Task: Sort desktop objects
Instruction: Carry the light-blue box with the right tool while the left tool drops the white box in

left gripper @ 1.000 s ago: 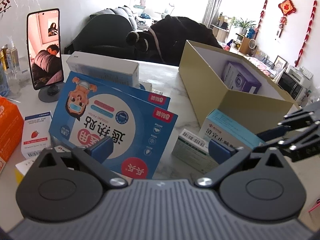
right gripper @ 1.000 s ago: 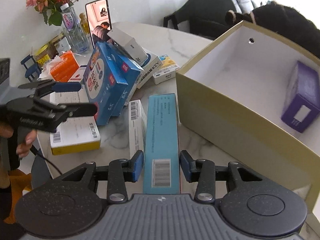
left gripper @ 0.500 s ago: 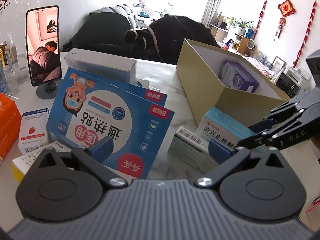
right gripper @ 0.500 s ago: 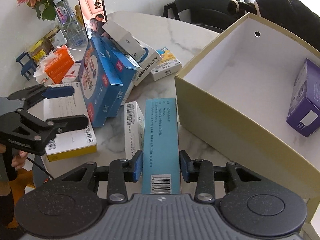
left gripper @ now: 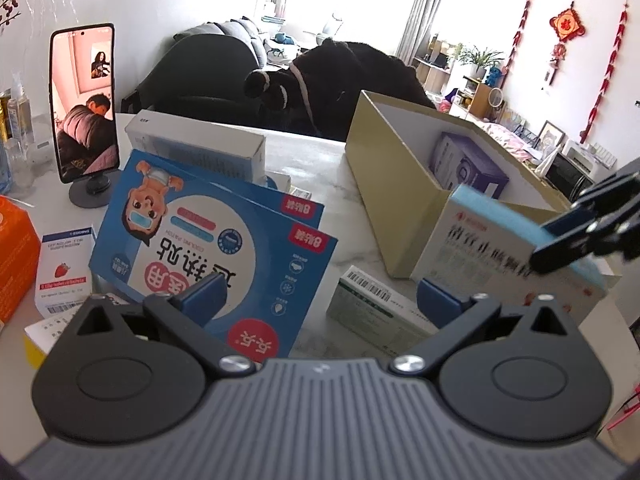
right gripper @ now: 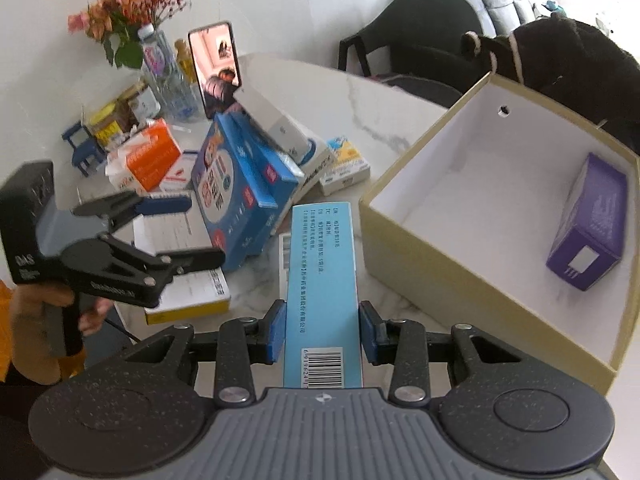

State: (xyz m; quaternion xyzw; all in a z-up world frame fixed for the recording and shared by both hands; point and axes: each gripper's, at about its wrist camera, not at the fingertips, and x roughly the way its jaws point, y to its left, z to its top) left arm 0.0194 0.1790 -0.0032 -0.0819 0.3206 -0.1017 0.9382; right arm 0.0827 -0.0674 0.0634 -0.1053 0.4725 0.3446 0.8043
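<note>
My right gripper (right gripper: 323, 332) is shut on a long light-blue medicine box (right gripper: 322, 276) and holds it in the air beside the open cardboard box (right gripper: 436, 268). A purple box (right gripper: 588, 224) lies inside the cardboard box. In the left wrist view the held medicine box (left gripper: 492, 248) hangs at the right, in front of the cardboard box (left gripper: 384, 200), pinched by the right gripper (left gripper: 560, 244). My left gripper (left gripper: 320, 300) is open and holds nothing. It hovers over the blue cooling-patch boxes (left gripper: 212, 248), and a hand grips its handle.
On the marble table lie a white-green box (left gripper: 372, 304), a white-yellow box (right gripper: 188, 292), a strawberry box (left gripper: 64, 268), an orange tissue pack (right gripper: 150, 156) and a grey-white box (left gripper: 196, 148) on the blue ones. A phone on a stand (left gripper: 86, 104) and a flower vase (right gripper: 160, 68) stand behind.
The right gripper has lifted the light-blue box off the table and up level with the cardboard box's rim. The left gripper has barely shifted and stays open.
</note>
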